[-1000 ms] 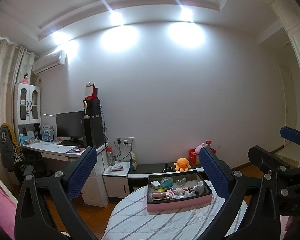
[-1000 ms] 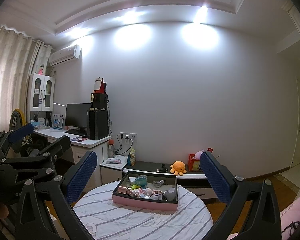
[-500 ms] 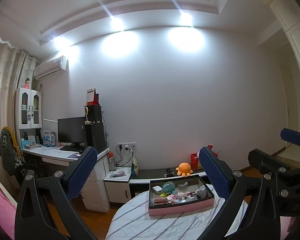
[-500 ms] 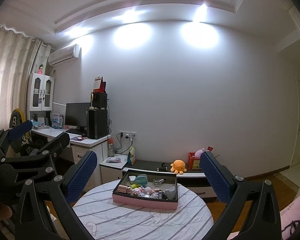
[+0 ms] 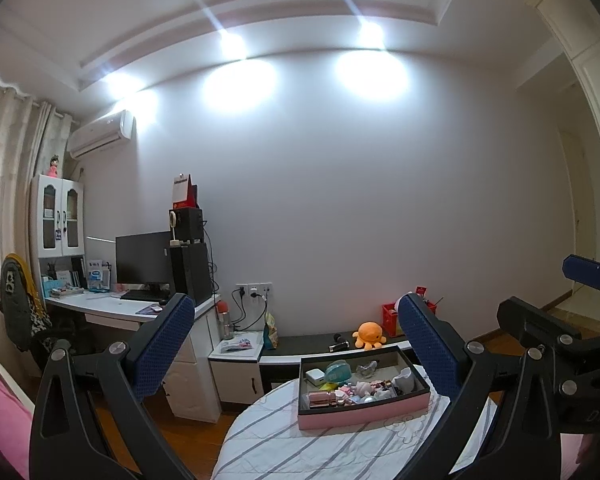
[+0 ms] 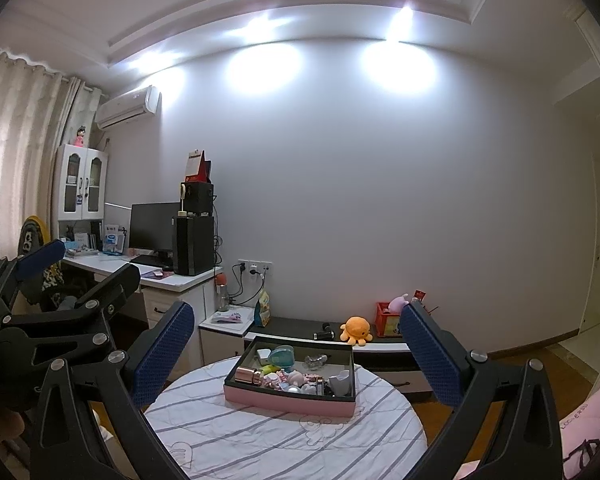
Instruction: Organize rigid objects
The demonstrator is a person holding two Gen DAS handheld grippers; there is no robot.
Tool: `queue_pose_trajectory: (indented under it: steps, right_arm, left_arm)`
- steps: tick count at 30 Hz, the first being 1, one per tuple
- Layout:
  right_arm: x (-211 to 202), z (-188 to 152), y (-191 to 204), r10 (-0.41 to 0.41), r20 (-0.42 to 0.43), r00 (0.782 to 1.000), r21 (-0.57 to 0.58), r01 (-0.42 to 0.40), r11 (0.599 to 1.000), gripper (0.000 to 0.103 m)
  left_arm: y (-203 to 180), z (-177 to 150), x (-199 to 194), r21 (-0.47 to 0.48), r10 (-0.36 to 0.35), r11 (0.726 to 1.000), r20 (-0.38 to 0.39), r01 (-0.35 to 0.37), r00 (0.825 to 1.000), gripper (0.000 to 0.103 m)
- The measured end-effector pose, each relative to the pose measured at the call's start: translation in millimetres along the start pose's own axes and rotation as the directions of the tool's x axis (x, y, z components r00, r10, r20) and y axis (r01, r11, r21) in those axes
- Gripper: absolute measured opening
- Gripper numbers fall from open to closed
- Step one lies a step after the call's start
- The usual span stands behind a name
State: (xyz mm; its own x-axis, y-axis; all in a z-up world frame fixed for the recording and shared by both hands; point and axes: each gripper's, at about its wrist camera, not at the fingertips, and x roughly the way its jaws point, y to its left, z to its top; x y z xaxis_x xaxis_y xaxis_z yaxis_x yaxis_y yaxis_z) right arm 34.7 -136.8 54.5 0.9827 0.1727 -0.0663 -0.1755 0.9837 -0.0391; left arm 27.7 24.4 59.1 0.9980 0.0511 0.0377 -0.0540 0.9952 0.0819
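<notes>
Pink box (image 6: 290, 398) mid-table, edges clear.

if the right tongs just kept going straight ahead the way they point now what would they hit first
Probably nothing close: the right tongs are open and aimed over the pink box on the striped table. Depth is unclear; the box's contents may come first.

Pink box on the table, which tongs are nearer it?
Right, narrowly: the right tongs face the pink box squarely; the left tongs stand off to its left. Both open, well short.
</notes>
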Motion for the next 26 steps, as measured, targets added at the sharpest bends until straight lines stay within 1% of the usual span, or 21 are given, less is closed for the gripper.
queue_pose_trajectory:
  steps: [23, 26]
  right_arm:
    - [-2.0, 1.0, 1.4, -0.003, -0.006, 1.0, -0.004, 0.003, 1.0, 0.103]
    - [-0.8, 1.0, 0.6, -0.001, -0.007, 1.0, -0.006, 0.001, 1.0, 0.103]
  left_arm:
    - [1.4, -0.8, -2.2, 0.004, 0.002, 1.0, -0.004, -0.002, 1.0, 0.103]
    - [2.7, -1.2, -1.9, -0.001, -0.006, 1.0, -0.011, 0.006, 1.0, 0.103]
